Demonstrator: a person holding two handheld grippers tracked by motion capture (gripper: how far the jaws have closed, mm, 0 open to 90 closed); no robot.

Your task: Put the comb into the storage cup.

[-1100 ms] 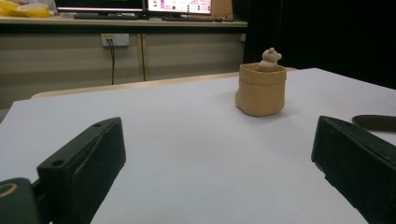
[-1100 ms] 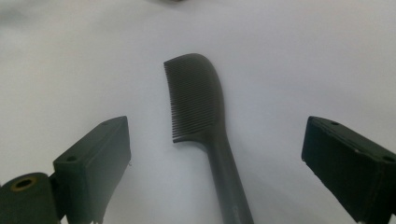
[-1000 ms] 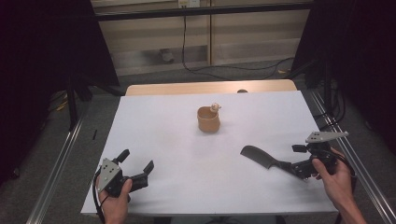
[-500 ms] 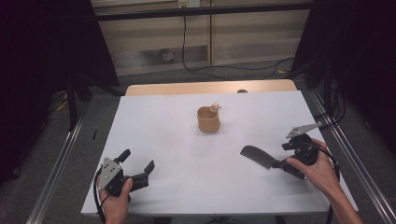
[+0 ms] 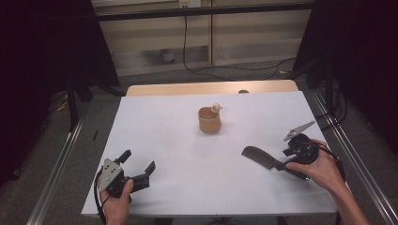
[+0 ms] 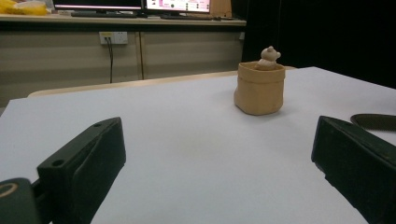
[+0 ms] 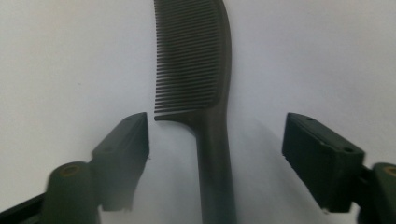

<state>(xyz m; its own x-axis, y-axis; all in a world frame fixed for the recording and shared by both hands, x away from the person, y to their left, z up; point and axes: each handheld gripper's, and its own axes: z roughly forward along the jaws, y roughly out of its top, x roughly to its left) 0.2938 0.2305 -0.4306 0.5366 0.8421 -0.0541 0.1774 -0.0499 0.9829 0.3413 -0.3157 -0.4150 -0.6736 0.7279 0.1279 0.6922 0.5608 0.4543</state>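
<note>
One black comb [image 5: 258, 157], one tan paper-like pot [image 5: 209, 120] holding one small bear figure [image 5: 216, 107], two handheld grippers, all on one white table [image 5: 178, 140].

Black gripper [image 5: 137, 171], grey plate, trailing cable.

Open white bench [image 5: 164, 136] lies between both tongs; only a tan cup [image 5: 209, 121] at 12 o'clock and a dark comb [image 5: 258, 157] at 3 o'clock interrupt passage.
</note>
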